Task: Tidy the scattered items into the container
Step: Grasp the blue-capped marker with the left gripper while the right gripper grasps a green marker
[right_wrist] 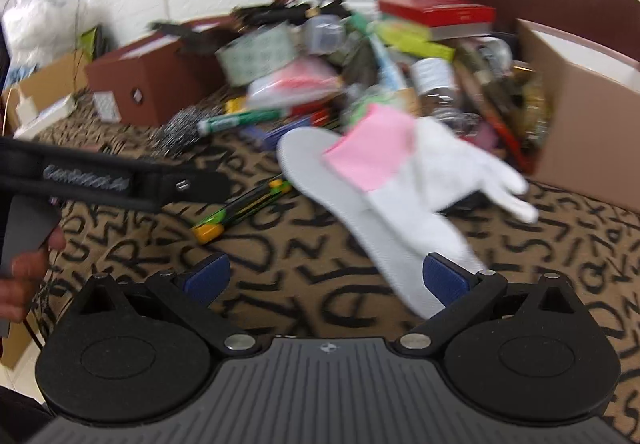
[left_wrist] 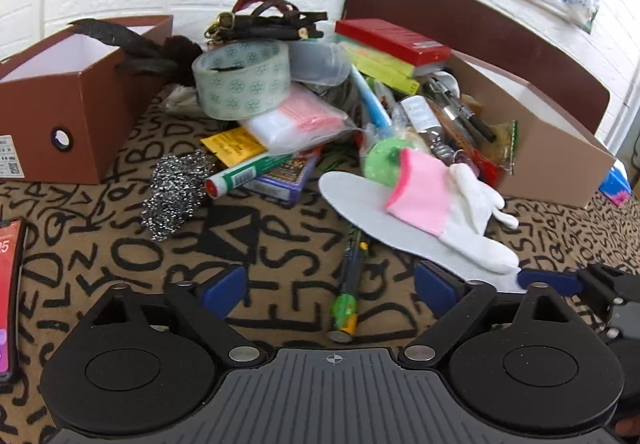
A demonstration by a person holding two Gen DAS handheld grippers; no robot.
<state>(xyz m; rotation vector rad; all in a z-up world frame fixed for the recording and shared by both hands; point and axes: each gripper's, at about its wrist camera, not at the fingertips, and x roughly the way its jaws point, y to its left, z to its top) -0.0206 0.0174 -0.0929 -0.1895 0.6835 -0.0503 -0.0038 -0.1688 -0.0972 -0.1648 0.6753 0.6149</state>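
Pile of clutter (left_wrist: 304,115) sits on the lettered cloth (left_wrist: 256,256) between the brown box (left_wrist: 80,99) and the tipped box (left_wrist: 560,147). Your left gripper (left_wrist: 332,284) is wide open, empty, a pen (left_wrist: 350,284) below it. Right gripper (right_wrist: 326,276) is open, pad at the insole (right_wrist: 360,211). Only the left view shows the phone (left_wrist: 10,284); only the right shows your hand (right_wrist: 24,276).

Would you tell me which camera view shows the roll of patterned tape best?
The left wrist view: the tape roll is sharp there, its green flower print readable, propped atop the pile. The right wrist view shows the same roll farther off and motion-blurred, its pattern barely legible.
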